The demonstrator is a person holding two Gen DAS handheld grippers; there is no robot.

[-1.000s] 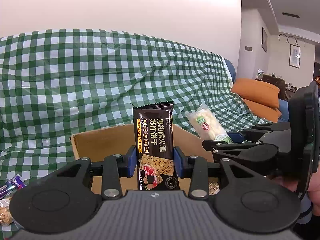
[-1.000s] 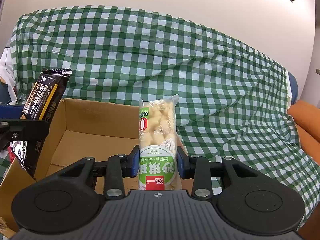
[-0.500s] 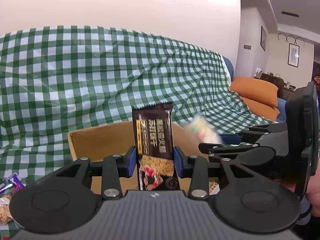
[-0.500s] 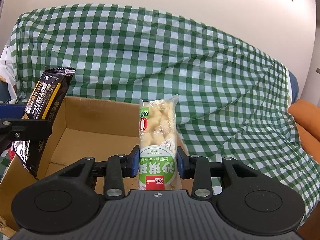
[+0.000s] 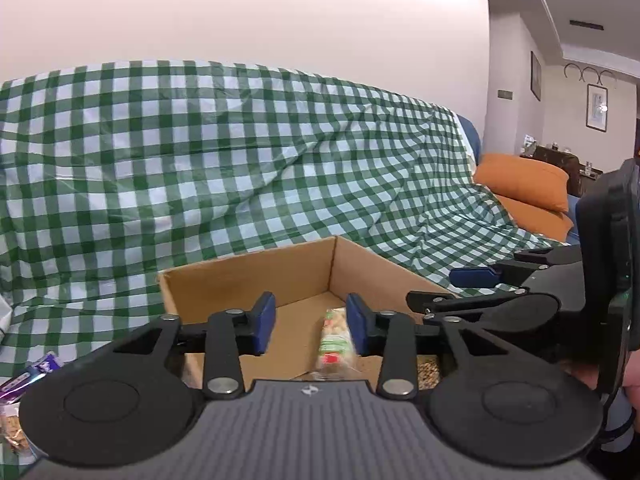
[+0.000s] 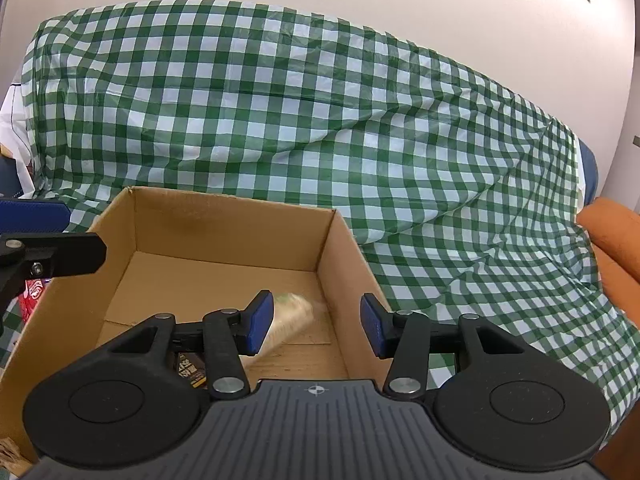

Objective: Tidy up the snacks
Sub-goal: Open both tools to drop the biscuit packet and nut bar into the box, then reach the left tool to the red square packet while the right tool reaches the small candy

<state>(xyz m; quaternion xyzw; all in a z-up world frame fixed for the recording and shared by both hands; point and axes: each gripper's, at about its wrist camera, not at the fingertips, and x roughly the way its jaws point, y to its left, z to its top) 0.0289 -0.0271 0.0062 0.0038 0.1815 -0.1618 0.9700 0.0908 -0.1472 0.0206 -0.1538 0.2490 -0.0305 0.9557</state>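
An open cardboard box point(image 5: 248, 276) point(image 6: 224, 228) sits on the green checked cloth. My left gripper point(image 5: 311, 322) is open and empty above the box's near side. My right gripper point(image 6: 316, 324) is open and empty above the box; it also shows at the right of the left wrist view point(image 5: 480, 280). The green-and-white puffed snack pack point(image 5: 334, 340) point(image 6: 290, 320) lies blurred inside the box. A corner of the dark cracker pack point(image 6: 191, 369) shows on the box floor behind my right gripper's left finger.
The checked cloth point(image 6: 320, 120) covers a sofa behind the box. Loose snack packs lie left of the box point(image 5: 24, 376) point(image 6: 34, 292). An orange cushion point(image 5: 524, 184) sits at the right.
Both grippers have opened. The dark cracker pack and the green-and-white snack pack have dropped from the jaws into the box.
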